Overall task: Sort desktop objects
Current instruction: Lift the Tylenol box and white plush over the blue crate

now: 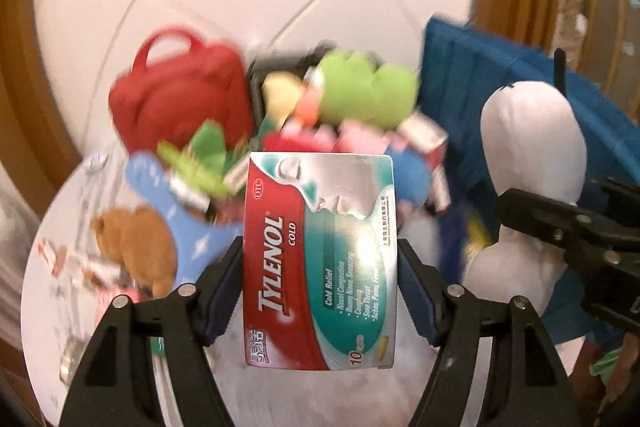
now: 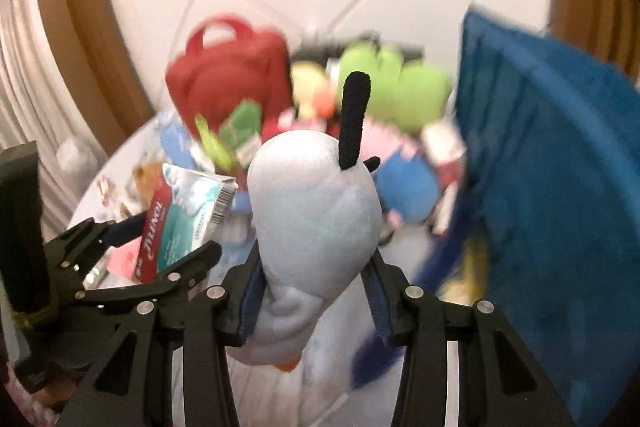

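**Both grippers loaded above the tabletop**

Your left gripper (image 1: 320, 267) clamps the Tylenol box (image 1: 320, 259); your right gripper (image 2: 316, 291) clamps the white plush (image 2: 316, 211). Both are held above the round tabletop (image 1: 40, 287). A blue bin (image 2: 552, 187) stands to the right, its contents hidden. Only the right wrist view shows the plush's black ear (image 2: 354, 119). The toy pile behind, with a red bag (image 1: 180, 95), is blurred.

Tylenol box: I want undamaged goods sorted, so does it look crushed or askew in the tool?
Nothing stands out: the Tylenol box sits straight between the left tool pads, its visible faces uncrushed.
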The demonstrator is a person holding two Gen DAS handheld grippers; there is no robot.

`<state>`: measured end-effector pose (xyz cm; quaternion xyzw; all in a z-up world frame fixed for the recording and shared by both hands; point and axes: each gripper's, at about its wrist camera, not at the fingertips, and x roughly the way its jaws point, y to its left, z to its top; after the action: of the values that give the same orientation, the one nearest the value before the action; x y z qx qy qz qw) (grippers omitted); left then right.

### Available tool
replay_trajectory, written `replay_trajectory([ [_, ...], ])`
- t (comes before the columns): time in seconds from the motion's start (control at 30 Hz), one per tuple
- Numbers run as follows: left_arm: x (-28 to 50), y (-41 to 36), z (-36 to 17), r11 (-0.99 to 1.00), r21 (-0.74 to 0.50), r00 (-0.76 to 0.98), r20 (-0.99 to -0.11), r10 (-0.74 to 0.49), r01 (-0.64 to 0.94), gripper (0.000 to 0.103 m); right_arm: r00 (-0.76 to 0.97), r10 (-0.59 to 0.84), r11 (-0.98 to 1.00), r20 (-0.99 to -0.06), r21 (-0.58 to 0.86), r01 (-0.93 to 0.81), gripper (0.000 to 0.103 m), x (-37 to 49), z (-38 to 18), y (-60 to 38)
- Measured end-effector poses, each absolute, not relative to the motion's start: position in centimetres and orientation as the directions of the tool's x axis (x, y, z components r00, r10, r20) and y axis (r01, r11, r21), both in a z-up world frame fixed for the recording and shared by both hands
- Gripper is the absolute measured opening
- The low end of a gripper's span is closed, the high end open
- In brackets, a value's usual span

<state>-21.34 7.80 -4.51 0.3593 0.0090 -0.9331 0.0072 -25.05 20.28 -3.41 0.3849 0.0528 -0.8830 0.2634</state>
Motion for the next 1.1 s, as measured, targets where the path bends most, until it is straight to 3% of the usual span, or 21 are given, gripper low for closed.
replay_trajectory([
  [0.37, -20.9, 19.1, 5.7, -0.981, -0.014, -0.865, -0.470, 0.177, -0.193, 0.071, -0.823, -0.323, -0.938, -0.468, 0.044, 0.344, 0.045, -19.3, 8.6, 32.9],
  [0.57, -20.4, 27.8, 8.9, -0.947, -0.010, -0.851, -0.436, 0.293, -0.321, 0.071, -0.899, -0.204, -0.976, -0.389, 0.013, 0.216, 0.045, -17.4, 11.7, 41.2],
  [0.73, -20.6, 34.9, 8.8, -0.925, -0.010, -0.810, -0.479, 0.338, -0.380, 0.071, -0.908, -0.097, -0.993, -0.407, -0.022, 0.116, 0.045, -18.1, 11.5, 47.8],
  [1.1, -23.8, 44.3, 6.0, -0.890, 0.038, -0.661, -0.684, 0.309, -0.455, 0.071, -0.820, -0.021, -0.997, -0.572, -0.047, 0.059, 0.044, -23.3, 5.8, 57.3],
])
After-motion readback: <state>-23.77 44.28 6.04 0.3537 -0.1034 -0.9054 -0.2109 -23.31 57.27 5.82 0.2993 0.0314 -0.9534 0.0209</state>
